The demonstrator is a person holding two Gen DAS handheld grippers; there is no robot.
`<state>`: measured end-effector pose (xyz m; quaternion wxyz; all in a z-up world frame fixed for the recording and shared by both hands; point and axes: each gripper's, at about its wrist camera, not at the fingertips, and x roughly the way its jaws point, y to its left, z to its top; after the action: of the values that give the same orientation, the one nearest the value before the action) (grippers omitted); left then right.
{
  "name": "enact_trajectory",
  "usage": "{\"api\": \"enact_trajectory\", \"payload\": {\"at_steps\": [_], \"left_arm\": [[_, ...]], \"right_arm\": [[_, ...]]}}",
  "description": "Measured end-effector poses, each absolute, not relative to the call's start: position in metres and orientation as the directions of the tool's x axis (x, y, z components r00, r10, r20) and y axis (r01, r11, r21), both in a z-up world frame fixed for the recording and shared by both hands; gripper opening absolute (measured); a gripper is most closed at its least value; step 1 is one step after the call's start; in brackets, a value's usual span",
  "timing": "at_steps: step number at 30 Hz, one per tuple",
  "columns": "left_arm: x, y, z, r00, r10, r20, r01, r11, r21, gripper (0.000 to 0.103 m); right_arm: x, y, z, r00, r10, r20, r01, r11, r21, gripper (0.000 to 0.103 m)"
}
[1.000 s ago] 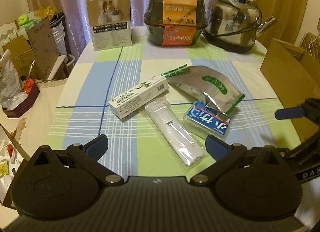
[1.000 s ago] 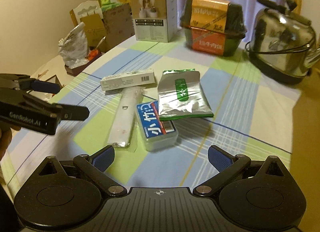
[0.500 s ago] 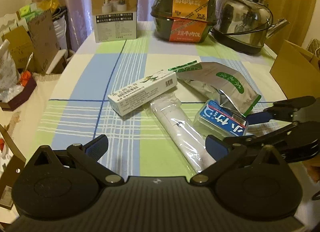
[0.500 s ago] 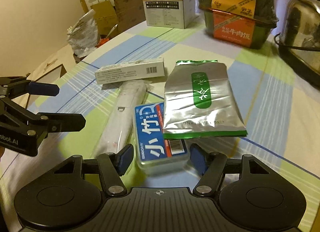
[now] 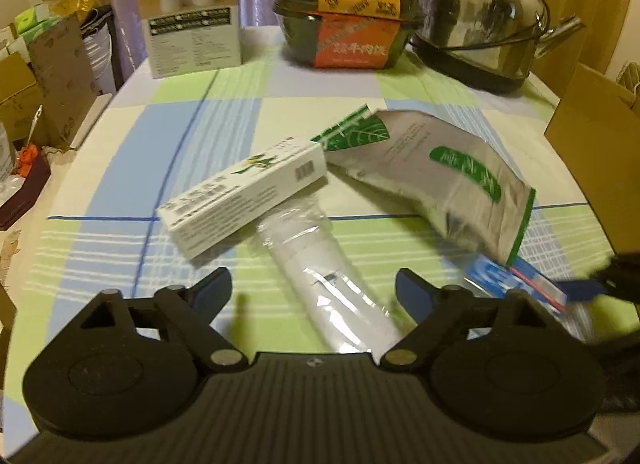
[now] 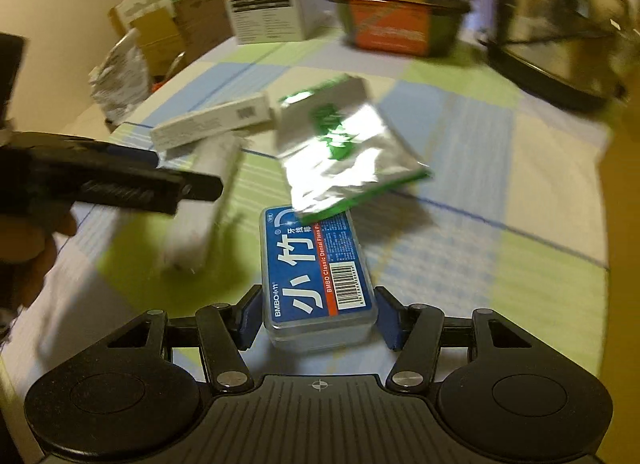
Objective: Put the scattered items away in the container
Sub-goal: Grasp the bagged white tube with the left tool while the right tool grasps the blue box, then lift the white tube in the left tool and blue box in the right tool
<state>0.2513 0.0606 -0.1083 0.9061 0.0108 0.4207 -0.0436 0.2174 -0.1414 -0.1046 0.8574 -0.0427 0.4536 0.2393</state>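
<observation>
Floss box pinched, foil pouch riding on its far end

The right gripper [image 6: 318, 324] pinches the clear plastic box with the blue dental-floss label [image 6: 316, 276] by its near end; the silver foil pouch with green print [image 6: 344, 152] overlaps the box's far end and could be dragged or flipped. The left gripper [image 5: 314, 292] is spread wide, holding nothing, over the white item in clear wrap [image 5: 328, 280], left of the box. The brown cardboard box [image 5: 596, 136] stands beyond.
</observation>
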Motion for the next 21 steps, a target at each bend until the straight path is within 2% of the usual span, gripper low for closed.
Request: {"api": "enact_trajectory", "payload": {"at_steps": [2, 4, 10, 21], "left_arm": [[0.260, 0.056, -0.114, 0.628, -0.060, -0.776, 0.084, 0.996, -0.010, 0.071], [0.265, 0.054, -0.118, 0.617, -0.061, -0.784, 0.090, 0.996, -0.008, 0.056], [0.259, 0.047, -0.117, 0.606, -0.057, -0.793, 0.155, 0.987, 0.047, 0.038], [0.167, 0.006, -0.101, 0.479, -0.163, -0.862, 0.356, 0.934, 0.021, 0.037]], "right_arm": [[0.212, -0.151, -0.103, 0.479, 0.366, -0.798, -0.425, 0.892, 0.153, 0.060], [0.205, -0.157, -0.102, 0.479, 0.366, -0.798, -0.411, 0.897, 0.164, 0.060], [0.180, -0.170, -0.102, 0.468, 0.367, -0.804, -0.398, 0.900, 0.179, 0.060], [0.118, -0.198, -0.097, 0.472, 0.329, -0.818, -0.313, 0.930, 0.194, 0.060]]}}
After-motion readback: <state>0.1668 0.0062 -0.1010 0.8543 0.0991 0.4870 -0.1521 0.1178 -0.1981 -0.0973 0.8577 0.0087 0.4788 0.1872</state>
